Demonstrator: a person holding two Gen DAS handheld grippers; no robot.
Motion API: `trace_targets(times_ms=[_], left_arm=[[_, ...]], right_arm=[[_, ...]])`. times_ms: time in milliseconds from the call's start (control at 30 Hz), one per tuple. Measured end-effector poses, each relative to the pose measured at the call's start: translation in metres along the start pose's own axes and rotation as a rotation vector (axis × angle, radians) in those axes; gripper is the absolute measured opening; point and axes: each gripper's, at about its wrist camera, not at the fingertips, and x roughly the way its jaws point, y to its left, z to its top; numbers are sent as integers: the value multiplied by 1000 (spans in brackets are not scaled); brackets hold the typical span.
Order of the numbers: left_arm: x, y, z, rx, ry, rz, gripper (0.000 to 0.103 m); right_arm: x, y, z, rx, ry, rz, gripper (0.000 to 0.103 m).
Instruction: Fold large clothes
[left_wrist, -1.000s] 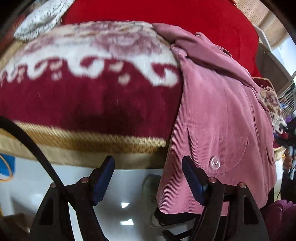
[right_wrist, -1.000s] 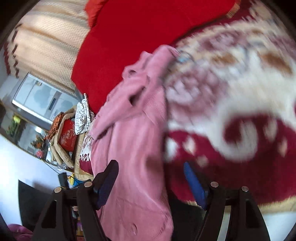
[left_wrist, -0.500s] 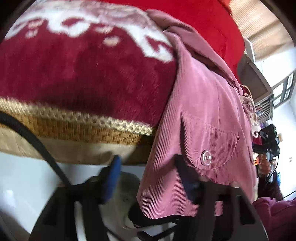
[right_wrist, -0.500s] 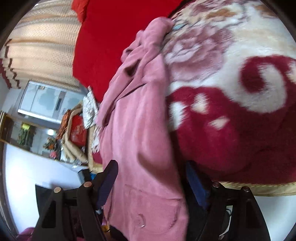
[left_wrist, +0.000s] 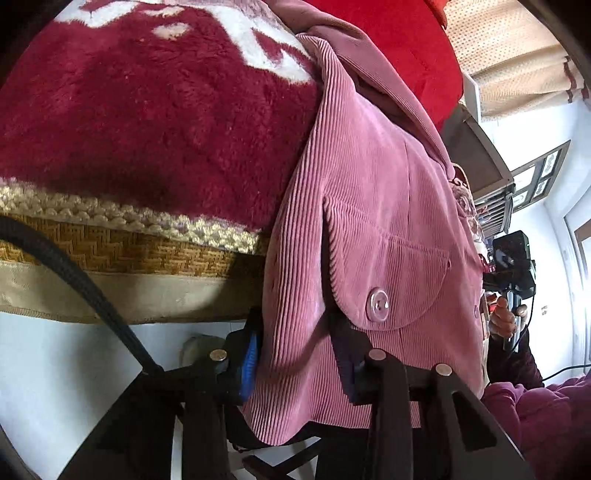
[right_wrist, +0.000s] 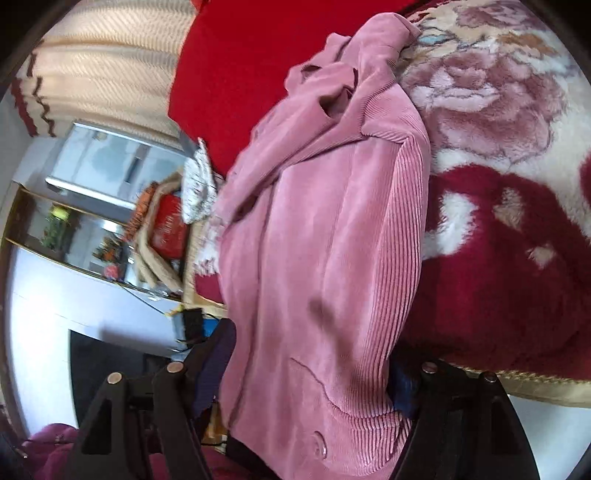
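Observation:
A pink corduroy jacket (left_wrist: 373, 206) with a buttoned pocket flap lies along the edge of a bed and hangs over its side. In the left wrist view my left gripper (left_wrist: 295, 350) has its jaws around the jacket's lower hem corner, close on the cloth. In the right wrist view the same jacket (right_wrist: 332, 240) fills the middle, and my right gripper (right_wrist: 310, 373) straddles its lower part with both jaws spread wide on either side of the cloth.
A dark red and cream floral blanket (left_wrist: 147, 118) covers the bed, over a woven mat (left_wrist: 122, 251). A red cover (right_wrist: 240, 62) lies at the far end. A cabinet with clutter (right_wrist: 110, 206) stands to the left. A white floor lies below.
Both grippers have moved in towards the jacket's hanging lower edge. The left jaws have narrowed around the hem corner. The right jaws now straddle the cloth.

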Motion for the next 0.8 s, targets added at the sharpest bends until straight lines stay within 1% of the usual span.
trace_targets(times_ms=[33, 67, 100, 133, 167, 200, 233, 267, 300, 333, 367, 467, 500, 533, 567, 600, 633, 667, 700, 800], left_arm=[[1, 1, 1, -4, 4, 2, 41], [3, 1, 7, -21, 12, 15, 48], [5, 3, 10, -41, 19, 20, 62], [6, 6, 22, -51, 20, 10, 63], [7, 8, 25, -53, 19, 3, 62], [8, 6, 26, -52, 15, 9, 58], [8, 5, 26, -50, 12, -5, 36], [7, 0, 27, -46, 10, -38, 25], [5, -4, 28, -37, 3, -44, 11], [3, -10, 29, -18, -6, -29, 9], [-1, -17, 29, 9, -14, -6, 9], [-9, -32, 30, 42, -26, 1, 8], [-9, -33, 31, 40, -17, 19, 12], [-9, -32, 33, 36, -5, 35, 22], [-5, -31, 34, 29, 13, 22, 26], [-3, -31, 33, 30, 17, 21, 27], [-1, -31, 33, 33, 16, 32, 23], [-1, -33, 32, 38, 14, 34, 17], [0, -37, 30, 42, 12, 30, 4], [-7, -52, 33, 71, -21, 36, 5]], right_arm=[[3, -2, 0, 8, 11, -9, 77], [6, -3, 0, 17, 19, -10, 76], [10, -2, 0, 24, 28, -11, 77], [13, -1, 0, 24, 35, -9, 78], [17, 3, -1, 13, 39, -10, 78], [19, 6, -1, 1, 40, -16, 78], [22, 12, 0, -21, 36, -33, 75], [23, 18, 1, -35, 29, -40, 66], [21, 21, 2, -43, 22, -34, 58], [19, 24, 3, -53, 16, -26, 37], [16, 29, 4, -70, 4, -24, 34], [10, 36, 5, -108, -18, -22, 34], [13, 35, 4, -111, -2, -38, 36], [16, 31, 4, -93, 20, -48, 36], [20, 25, 2, -55, 39, -49, 36], [21, 21, 1, -39, 49, -40, 36], [23, 20, -2, -33, 58, -27, 36], [23, 21, -4, -48, 58, -28, 36], [22, 28, -7, -87, 55, -30, 36], [15, 47, -5, -136, 31, -6, 31]])
